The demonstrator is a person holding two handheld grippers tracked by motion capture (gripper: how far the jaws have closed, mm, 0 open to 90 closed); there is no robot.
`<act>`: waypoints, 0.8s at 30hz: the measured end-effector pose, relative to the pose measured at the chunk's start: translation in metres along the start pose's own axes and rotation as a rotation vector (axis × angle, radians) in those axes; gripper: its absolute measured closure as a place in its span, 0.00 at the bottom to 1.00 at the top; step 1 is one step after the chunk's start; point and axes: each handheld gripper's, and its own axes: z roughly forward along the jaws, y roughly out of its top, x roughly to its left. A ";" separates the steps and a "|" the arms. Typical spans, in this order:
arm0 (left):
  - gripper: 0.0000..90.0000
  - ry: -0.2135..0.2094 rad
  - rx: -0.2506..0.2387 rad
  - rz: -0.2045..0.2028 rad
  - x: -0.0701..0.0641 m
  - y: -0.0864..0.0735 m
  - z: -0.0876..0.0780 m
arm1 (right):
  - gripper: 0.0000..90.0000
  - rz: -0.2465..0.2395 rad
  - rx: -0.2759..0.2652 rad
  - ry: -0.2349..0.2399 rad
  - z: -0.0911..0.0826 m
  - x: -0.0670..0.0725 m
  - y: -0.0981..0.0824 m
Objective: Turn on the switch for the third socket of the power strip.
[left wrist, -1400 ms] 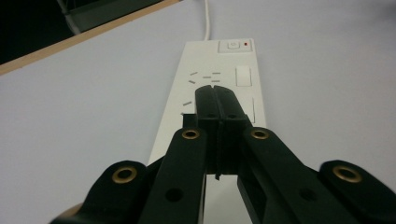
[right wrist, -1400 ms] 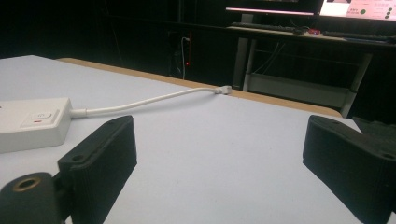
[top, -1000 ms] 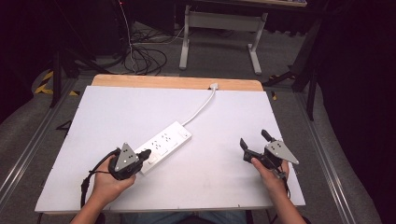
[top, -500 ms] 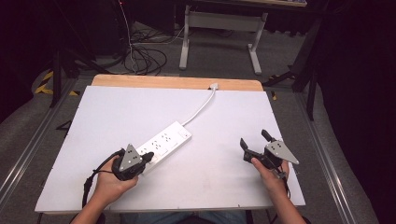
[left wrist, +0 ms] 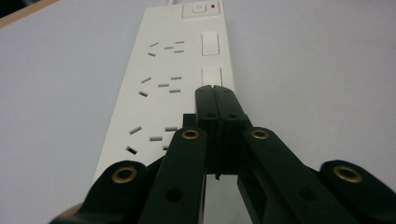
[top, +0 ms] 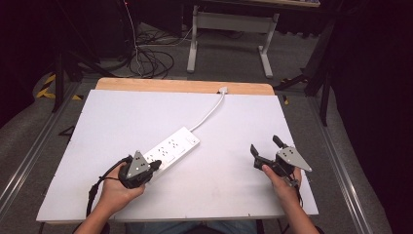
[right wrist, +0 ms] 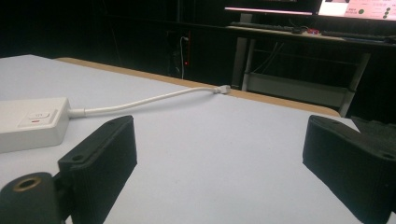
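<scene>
A white power strip lies slantwise on the white table, and its white cable runs to the far edge. My left gripper is shut, with nothing between its jaws, its tips over the strip's near end. In the left gripper view the closed tips sit over the power strip, just short of a white rocker switch. My right gripper stands open at the right, well apart from the strip. The right gripper view has the strip's end and cable beyond the spread jaws.
A wooden strip borders the table's far edge. Beyond it are a desk frame and loose black cables on the floor. Metal rails run along both sides of the table.
My left gripper has crept forward to the right along the strip's near end. The right gripper has stayed put.
</scene>
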 end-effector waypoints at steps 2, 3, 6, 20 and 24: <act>1.00 -0.007 0.006 0.002 0.000 0.000 0.001 | 0.11 0.000 -0.001 0.002 0.000 0.000 0.000; 1.00 -0.006 0.011 0.005 0.000 0.000 0.001 | 0.11 0.000 -0.001 0.002 0.000 0.000 0.000; 1.00 -0.008 0.023 0.009 0.000 -0.001 0.002 | 0.11 0.000 0.000 -0.001 0.000 0.000 0.000; 1.00 -0.007 0.058 0.001 -0.001 -0.002 0.004 | 0.11 0.003 -0.001 -0.003 0.000 0.000 0.000; 1.00 -0.007 0.060 -0.004 -0.001 -0.002 0.003 | 0.11 0.004 -0.002 -0.003 0.000 0.000 0.000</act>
